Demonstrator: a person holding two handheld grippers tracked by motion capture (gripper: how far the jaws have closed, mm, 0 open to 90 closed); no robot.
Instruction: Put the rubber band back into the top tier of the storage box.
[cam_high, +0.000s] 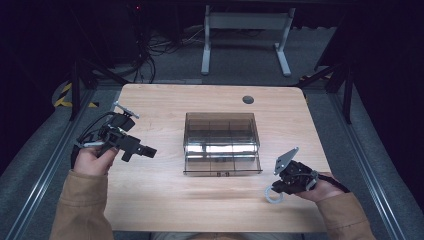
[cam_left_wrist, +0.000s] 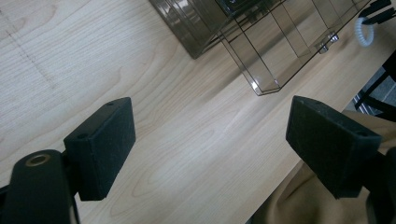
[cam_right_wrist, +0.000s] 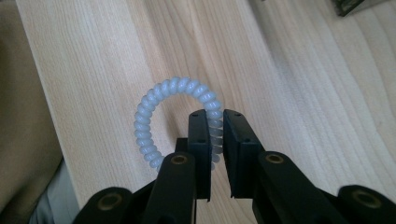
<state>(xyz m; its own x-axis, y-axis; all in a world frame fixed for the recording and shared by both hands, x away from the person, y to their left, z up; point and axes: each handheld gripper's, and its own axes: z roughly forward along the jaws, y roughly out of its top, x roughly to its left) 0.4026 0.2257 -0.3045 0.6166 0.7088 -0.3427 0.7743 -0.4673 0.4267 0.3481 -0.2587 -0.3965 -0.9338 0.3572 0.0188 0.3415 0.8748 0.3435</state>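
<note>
A pale blue spiral hair tie is pinched between the pads of my right gripper, which is shut on it just above the table near the front right. The same hair tie hangs from those jaws in the high view. A smoky clear plastic organizer box with a pulled-out drawer sits mid-table. My left gripper hovers at the left of the table, open wide, its pads holding nothing. The box's corner lies ahead of it.
The wooden table has a round cable hole at the back. A white desk frame stands on the floor beyond. Tan sleeves enter from the bottom.
</note>
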